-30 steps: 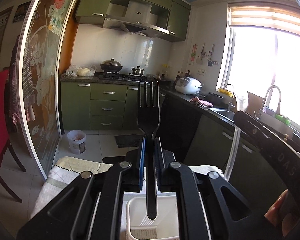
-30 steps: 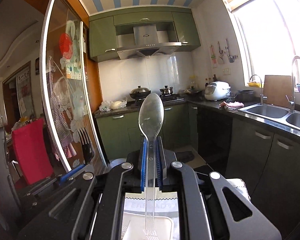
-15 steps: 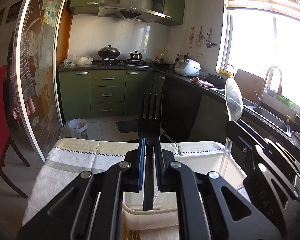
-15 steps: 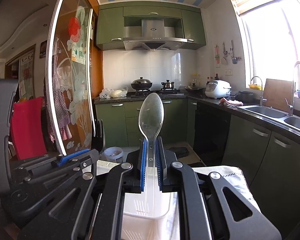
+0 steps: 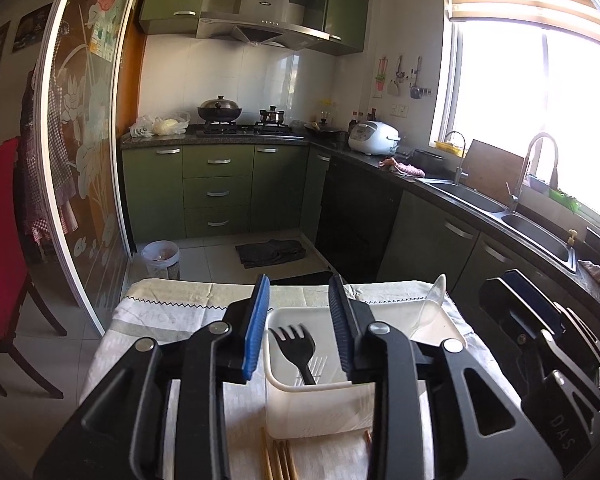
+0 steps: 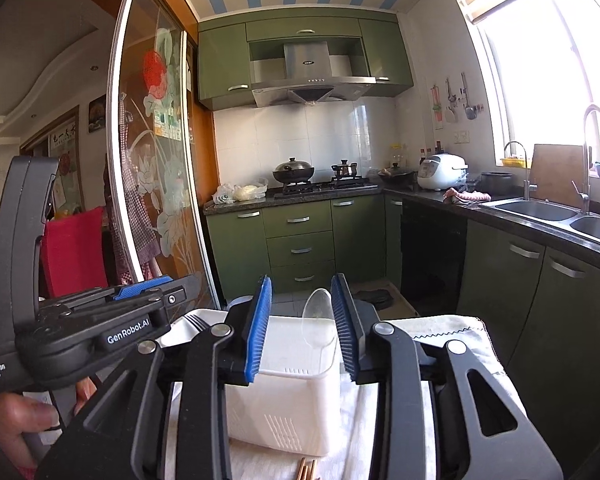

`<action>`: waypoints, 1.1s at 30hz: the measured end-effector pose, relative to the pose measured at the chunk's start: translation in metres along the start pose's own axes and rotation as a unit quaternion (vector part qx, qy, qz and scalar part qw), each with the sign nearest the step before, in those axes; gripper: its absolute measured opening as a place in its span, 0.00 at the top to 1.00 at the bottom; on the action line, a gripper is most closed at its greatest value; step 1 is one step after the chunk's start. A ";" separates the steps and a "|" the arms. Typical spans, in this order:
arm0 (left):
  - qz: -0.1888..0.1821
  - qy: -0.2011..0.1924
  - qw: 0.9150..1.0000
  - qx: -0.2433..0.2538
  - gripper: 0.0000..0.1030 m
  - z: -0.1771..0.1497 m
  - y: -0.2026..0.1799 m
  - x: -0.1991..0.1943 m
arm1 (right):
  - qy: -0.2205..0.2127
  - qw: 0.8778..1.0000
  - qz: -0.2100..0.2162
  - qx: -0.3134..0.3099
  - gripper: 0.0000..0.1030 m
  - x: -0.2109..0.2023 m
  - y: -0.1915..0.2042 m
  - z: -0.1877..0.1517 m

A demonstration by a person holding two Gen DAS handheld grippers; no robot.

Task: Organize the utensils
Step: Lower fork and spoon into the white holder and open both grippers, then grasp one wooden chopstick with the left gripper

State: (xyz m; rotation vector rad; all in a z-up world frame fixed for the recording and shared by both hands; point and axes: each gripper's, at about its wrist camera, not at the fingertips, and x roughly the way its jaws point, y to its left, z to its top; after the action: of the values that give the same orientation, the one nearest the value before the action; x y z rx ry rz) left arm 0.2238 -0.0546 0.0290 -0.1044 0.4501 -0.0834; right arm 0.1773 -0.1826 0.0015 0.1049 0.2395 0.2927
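Observation:
A white plastic utensil holder (image 5: 320,408) stands on a cloth-covered table (image 5: 172,312); it also shows in the right wrist view (image 6: 288,412). A black plastic fork (image 5: 296,350) stands inside it, tines up. A clear plastic spoon (image 5: 430,312) leans in the holder's right part, and shows in the right wrist view (image 6: 320,328), bowl up. My left gripper (image 5: 300,332) is open and empty just above the fork. My right gripper (image 6: 302,332) is open and empty around the spoon, and appears at the right of the left wrist view (image 5: 540,344).
Several wooden chopsticks (image 5: 278,462) lie on the cloth in front of the holder. A red chair (image 5: 0,248) stands left of the table. Green kitchen cabinets (image 5: 216,192), a counter and sink (image 5: 532,228) lie beyond. A small bin (image 5: 160,256) sits on the floor.
Both grippers were shut, the left on the fork and the right on the spoon. Both lowered them into the holder and opened. The fork and spoon now rest in the holder.

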 end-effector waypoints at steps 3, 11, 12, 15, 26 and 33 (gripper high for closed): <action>0.000 0.027 1.000 -0.005 0.52 0.000 0.008 -0.018 | 0.009 1.000 0.003 0.003 0.59 -0.030 -0.008 0.000; 0.017 0.288 0.957 -0.038 0.39 -0.077 0.046 0.005 | 0.180 0.984 0.009 -0.002 0.41 -0.058 -0.042 -0.046; 0.017 0.314 0.948 -0.040 0.39 -0.090 0.049 0.010 | 0.198 0.980 0.009 0.001 0.41 -0.059 -0.046 -0.053; 0.031 0.357 0.933 -0.021 0.43 -0.118 0.050 0.021 | 0.231 0.973 0.001 0.001 0.41 -0.063 -0.054 -0.070; 0.061 0.387 0.920 -0.005 0.57 -0.133 0.043 0.043 | 0.273 0.962 0.010 0.010 0.38 -0.060 -0.054 -0.089; 0.054 0.394 0.917 -0.005 0.57 -0.131 0.033 0.049 | 0.281 0.959 0.006 0.016 0.37 -0.056 -0.060 -0.090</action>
State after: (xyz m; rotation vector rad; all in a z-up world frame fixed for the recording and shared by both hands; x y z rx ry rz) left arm 0.2119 -0.0381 -0.1131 -0.0521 1.2647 -0.0105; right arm 0.1196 -0.2504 -0.0814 0.0525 0.8096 0.3274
